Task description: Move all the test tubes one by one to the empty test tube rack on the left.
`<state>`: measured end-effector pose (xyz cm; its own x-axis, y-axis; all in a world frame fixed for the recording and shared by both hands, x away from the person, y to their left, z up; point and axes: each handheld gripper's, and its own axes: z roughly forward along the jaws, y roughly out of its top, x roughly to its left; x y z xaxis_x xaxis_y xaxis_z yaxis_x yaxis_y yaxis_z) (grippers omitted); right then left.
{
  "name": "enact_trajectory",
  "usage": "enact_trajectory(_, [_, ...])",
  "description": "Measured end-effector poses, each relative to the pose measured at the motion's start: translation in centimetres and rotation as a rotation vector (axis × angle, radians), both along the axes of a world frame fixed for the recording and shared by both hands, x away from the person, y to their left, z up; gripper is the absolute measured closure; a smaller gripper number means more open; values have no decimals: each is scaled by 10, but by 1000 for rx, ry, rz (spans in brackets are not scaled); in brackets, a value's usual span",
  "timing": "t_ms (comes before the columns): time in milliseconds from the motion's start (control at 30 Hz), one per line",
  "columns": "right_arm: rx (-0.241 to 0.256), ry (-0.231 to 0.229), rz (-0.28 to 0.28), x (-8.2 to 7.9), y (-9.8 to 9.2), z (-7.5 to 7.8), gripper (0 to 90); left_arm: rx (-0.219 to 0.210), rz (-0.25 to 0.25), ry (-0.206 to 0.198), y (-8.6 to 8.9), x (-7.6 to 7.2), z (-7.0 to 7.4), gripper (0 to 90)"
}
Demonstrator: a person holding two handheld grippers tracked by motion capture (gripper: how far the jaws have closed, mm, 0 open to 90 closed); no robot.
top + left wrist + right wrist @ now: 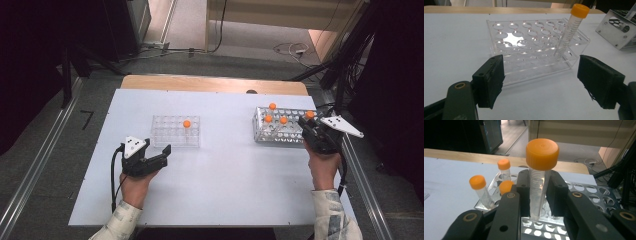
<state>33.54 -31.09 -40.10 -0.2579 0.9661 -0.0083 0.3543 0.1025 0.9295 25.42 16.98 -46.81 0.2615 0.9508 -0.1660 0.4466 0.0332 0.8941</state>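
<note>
Right hand-held gripper (537,195) pinches an orange-capped tube (539,180) upright, just above the metal rack (584,195) at the counter's (225,180) right side. Left hand-held gripper (540,80) spread wide, empty, near the clear rack (529,50) holding one tube (570,32).

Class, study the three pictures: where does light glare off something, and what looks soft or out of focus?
Left gripper view: glare whitens the holes of the clear plastic tube rack. Right gripper view: bright light glares under the perforated metal rack, and the near black jaws look soft around the orange-capped clear tube. High view: the surroundings fall dark beside the white table.

Clear glossy plastic rack (534,47), shiny perforated metal rack (584,202), transparent plastic tube (537,192), matt white tabletop (225,175)
</note>
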Motion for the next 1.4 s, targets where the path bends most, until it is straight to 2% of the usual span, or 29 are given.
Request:
enact_trajectory(533, [-7,92,116,-28,12,-17,718,-1,-10,-15,-2,-3,4,216])
enact_trajectory(733, [-9,118,182,-34,30,-24,718,-1,-16,-16,-3,-4,5,216])
enact_trajectory(967, [-18,123,264,-38,52,-27,718,-3,-25,-18,-5,-5,6,216])
enact_trajectory(1400, [-40,141,369,-40,93,-37,718,-2,-47,-23,-11,-7,8,217])
